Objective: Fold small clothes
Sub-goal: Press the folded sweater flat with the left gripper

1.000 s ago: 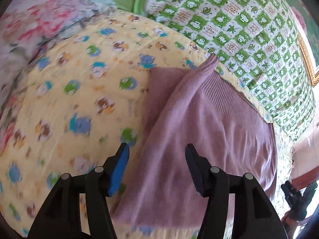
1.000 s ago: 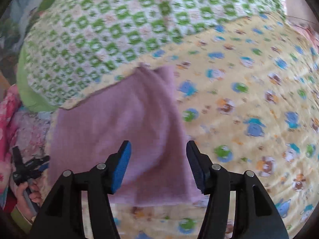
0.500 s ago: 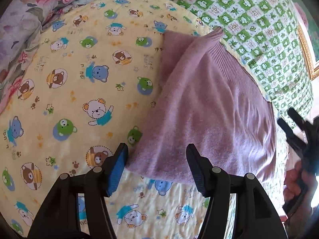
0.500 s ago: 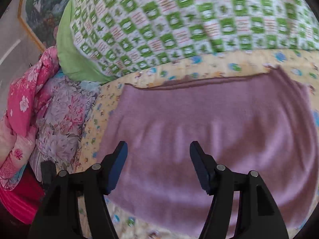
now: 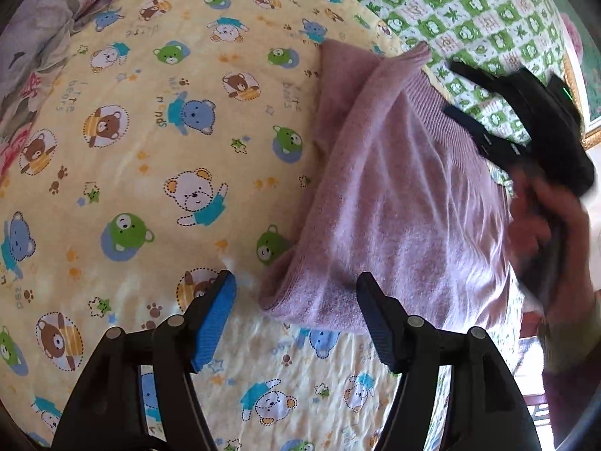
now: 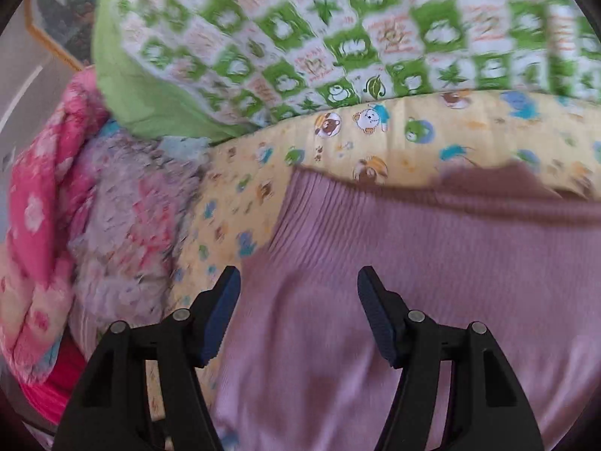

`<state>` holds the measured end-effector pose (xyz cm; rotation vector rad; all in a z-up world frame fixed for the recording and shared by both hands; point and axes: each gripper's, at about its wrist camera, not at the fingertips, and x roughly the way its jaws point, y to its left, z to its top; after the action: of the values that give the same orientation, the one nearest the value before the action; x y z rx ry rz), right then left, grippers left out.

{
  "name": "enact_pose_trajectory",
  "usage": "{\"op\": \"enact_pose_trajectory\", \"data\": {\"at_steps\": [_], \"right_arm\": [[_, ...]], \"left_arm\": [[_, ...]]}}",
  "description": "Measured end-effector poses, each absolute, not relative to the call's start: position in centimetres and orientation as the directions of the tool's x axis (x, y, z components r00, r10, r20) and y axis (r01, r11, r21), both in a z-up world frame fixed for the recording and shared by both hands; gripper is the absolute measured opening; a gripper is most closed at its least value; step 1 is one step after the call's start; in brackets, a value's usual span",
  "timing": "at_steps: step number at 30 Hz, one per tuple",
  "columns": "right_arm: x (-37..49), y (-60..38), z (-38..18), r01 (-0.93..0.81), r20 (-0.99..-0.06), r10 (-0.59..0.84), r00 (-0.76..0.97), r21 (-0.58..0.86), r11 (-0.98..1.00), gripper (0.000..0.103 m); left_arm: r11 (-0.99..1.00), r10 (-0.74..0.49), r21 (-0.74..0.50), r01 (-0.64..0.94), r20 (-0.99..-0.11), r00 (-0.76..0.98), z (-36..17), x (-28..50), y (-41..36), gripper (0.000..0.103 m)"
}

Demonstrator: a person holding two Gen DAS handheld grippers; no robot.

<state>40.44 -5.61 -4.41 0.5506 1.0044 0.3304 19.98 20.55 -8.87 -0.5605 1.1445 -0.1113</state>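
Note:
A mauve knitted garment [image 5: 405, 203] lies folded on a yellow bear-print blanket [image 5: 150, 150]. My left gripper [image 5: 296, 300] is open and empty, just short of the garment's near folded corner. The right gripper shows in the left wrist view [image 5: 477, 101], held in a hand over the garment's far ribbed edge. In the right wrist view the right gripper [image 6: 298, 293] is open and empty, low over the garment [image 6: 432, 282] near its ribbed hem.
A green-and-white checked quilt [image 6: 338, 30] lies beyond the garment. Pink and floral bedding [image 6: 56, 203] is piled at the blanket's edge. A gold picture frame [image 5: 580, 112] stands at the far right in the left wrist view.
My left gripper has pulled back from the garment, off its near corner. The right gripper has swung over the garment toward the ribbed hem and come into the left wrist view.

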Motion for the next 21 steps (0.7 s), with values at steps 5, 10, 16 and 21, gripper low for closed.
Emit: {"op": "enact_pose_trajectory", "data": {"at_steps": [5, 10, 16, 21], "right_arm": [[41.6, -8.0, -4.0, 0.109, -0.661, 0.447, 0.603, 0.623, 0.775, 0.066], [36.9, -10.3, -1.0, 0.058, -0.606, 0.461, 0.649, 0.643, 0.763, 0.067], [28.0, -13.8, -1.0, 0.094, -0.652, 0.387, 0.652, 0.576, 0.812, 0.067], [21.5, -16.4, -2.4, 0.156, -0.738, 0.282, 0.613, 0.463, 0.873, 0.067]], "left_arm": [[0.852, -0.364, -0.478, -0.214, -0.835, 0.413, -9.0, 19.8, 19.5, 0.077], [0.815, -0.385, -0.518, -0.261, -0.819, 0.425, -9.4, 19.4, 18.5, 0.084], [0.784, -0.360, -0.533, -0.319, -0.809, 0.465, -9.4, 21.1, 17.6, 0.086], [0.742, -0.343, -0.561, -0.367, -0.788, 0.511, -9.5, 22.1, 17.6, 0.088]]}}
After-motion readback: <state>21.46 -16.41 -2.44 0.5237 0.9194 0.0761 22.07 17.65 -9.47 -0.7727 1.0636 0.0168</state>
